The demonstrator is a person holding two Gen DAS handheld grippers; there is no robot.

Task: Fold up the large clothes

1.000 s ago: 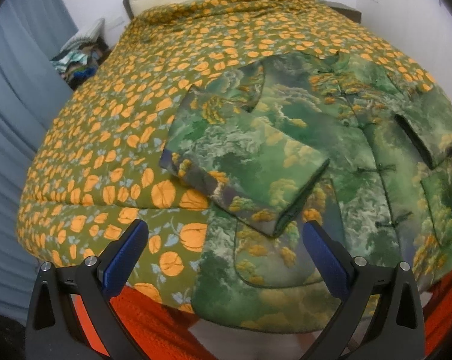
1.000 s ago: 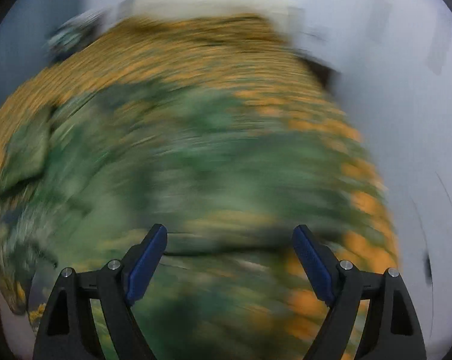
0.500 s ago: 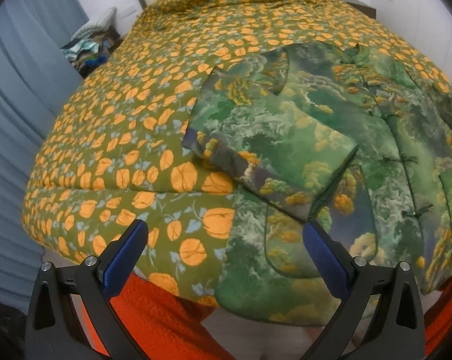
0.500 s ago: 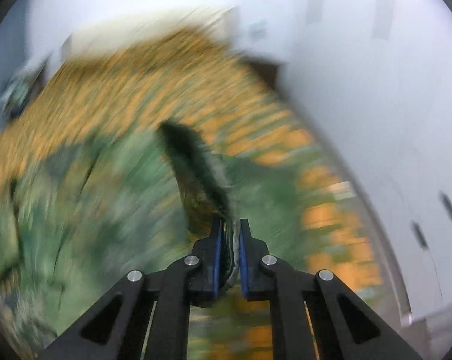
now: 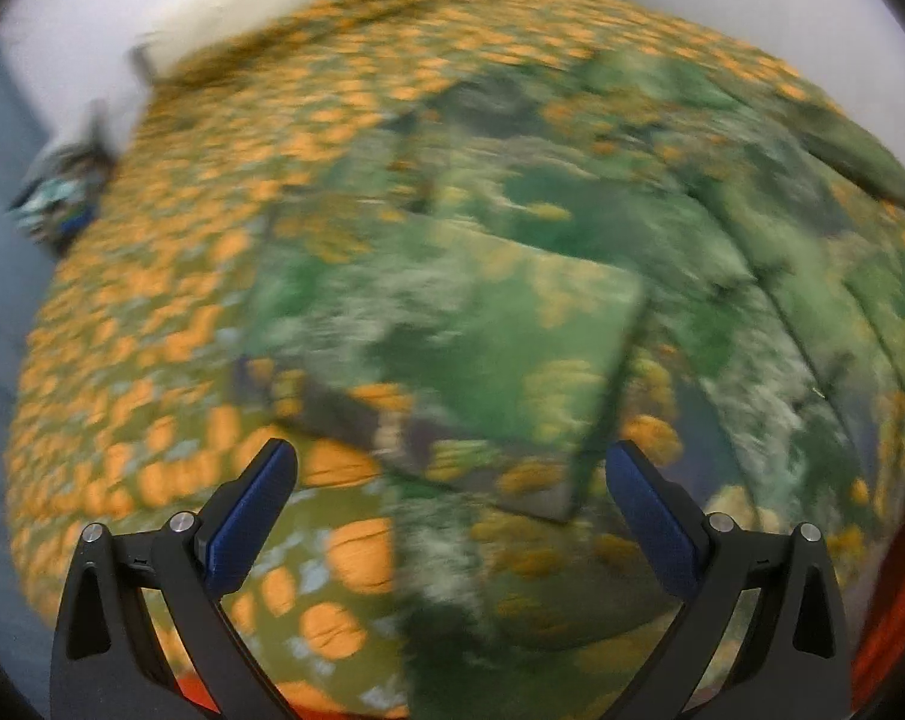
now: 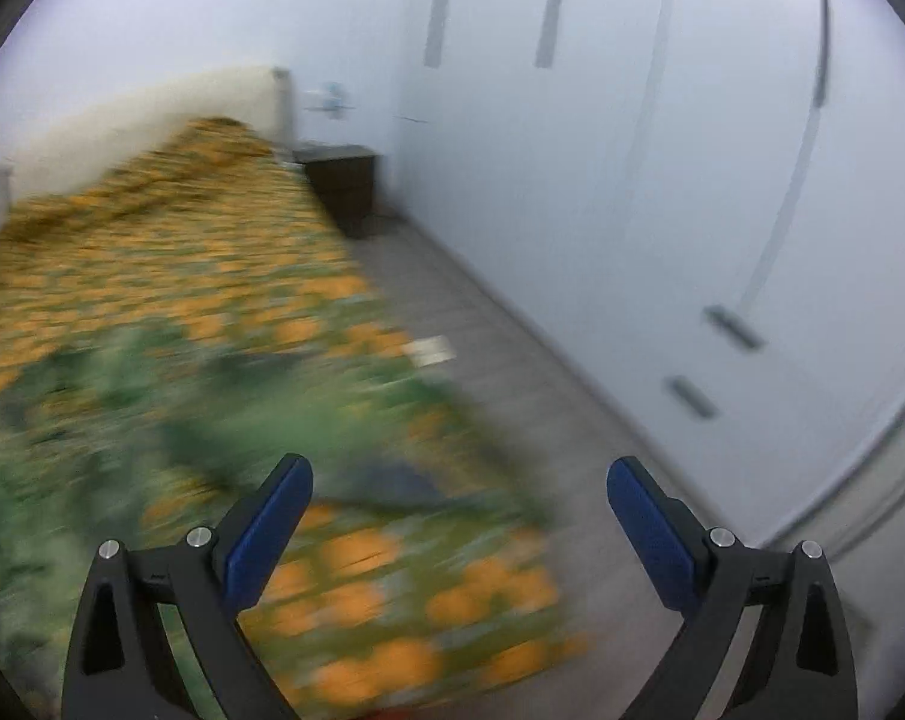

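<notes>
A large green jacket with a landscape print lies spread on the bed. Its left sleeve is folded across its front. My left gripper is open and empty, hovering above the sleeve's cuff near the bed's front edge. In the right wrist view the jacket shows blurred at the lower left. My right gripper is open and empty above the bed's right front corner.
The bed is covered by an olive quilt with orange leaves. A dark nightstand stands by the headboard. White wardrobe doors line the right wall across a strip of grey floor. Clutter sits far left.
My right gripper was shut on the jacket half a second ago; it has opened, let go and swung right. My left gripper has moved closer to the folded sleeve.
</notes>
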